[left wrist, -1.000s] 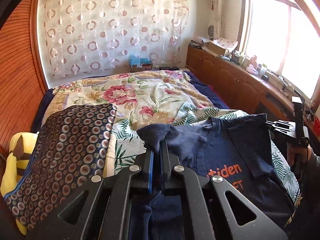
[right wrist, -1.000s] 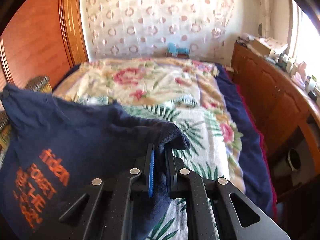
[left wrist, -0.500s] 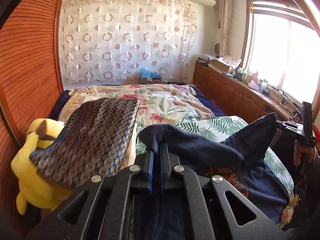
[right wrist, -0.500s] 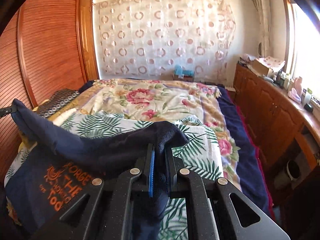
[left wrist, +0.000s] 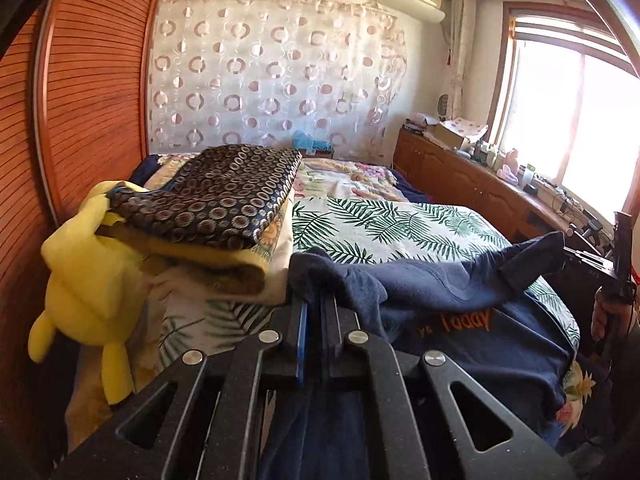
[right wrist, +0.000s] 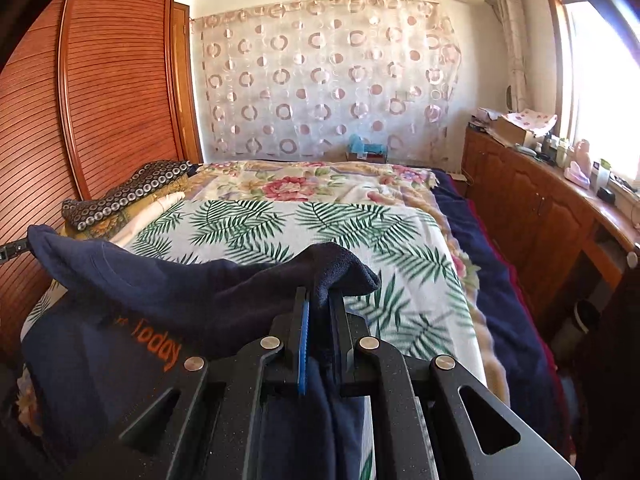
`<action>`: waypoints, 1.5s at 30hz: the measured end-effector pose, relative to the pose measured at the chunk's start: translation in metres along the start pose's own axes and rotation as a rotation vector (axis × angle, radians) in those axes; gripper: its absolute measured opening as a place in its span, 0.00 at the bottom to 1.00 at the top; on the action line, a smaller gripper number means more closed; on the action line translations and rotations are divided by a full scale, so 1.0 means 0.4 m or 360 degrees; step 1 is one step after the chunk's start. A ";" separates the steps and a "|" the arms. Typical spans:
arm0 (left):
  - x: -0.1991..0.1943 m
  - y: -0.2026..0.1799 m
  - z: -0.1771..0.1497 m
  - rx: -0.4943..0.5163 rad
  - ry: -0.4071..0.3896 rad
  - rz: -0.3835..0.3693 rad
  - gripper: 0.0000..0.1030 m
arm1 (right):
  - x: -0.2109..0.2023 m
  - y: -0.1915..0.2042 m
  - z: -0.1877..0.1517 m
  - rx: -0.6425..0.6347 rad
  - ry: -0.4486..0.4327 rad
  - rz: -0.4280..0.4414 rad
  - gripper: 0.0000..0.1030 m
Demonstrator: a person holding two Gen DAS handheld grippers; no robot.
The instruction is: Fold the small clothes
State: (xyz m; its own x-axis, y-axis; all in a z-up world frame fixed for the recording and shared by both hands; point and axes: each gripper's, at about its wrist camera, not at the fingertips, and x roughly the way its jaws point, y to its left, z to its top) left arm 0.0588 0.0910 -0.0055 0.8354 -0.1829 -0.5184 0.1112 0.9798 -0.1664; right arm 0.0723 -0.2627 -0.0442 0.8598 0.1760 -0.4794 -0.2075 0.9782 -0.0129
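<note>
Bed (right wrist: 320,216), near edge: the navy T-shirt (right wrist: 92,364), soft and light, drapes limply. I hold it at two corners of its raised edge, left gripper (left wrist: 314,312) and right gripper (right wrist: 320,304) each clamped on cloth.

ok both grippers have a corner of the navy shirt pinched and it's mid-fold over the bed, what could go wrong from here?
1. Both the left gripper and the right gripper hold only small bunched tips of the navy shirt; a tug could pull one free.
2. The edge between them sags, so the fold may land creased or uneven over the orange print.
3. The folded patterned pile sits close on the left; the cloth could snag it.
</note>
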 end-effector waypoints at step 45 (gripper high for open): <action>-0.088 0.003 -0.145 0.0084 0.0068 0.0097 0.79 | -0.234 -0.052 -0.093 -0.0033 0.0116 -0.0161 0.39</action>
State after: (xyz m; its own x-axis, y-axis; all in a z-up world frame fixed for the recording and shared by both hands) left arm -0.0017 0.0937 -0.0361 0.8180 -0.1247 -0.5615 0.0900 0.9919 -0.0892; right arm -0.0212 -0.3037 -0.0315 0.8408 0.0671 -0.5372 -0.1314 0.9879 -0.0824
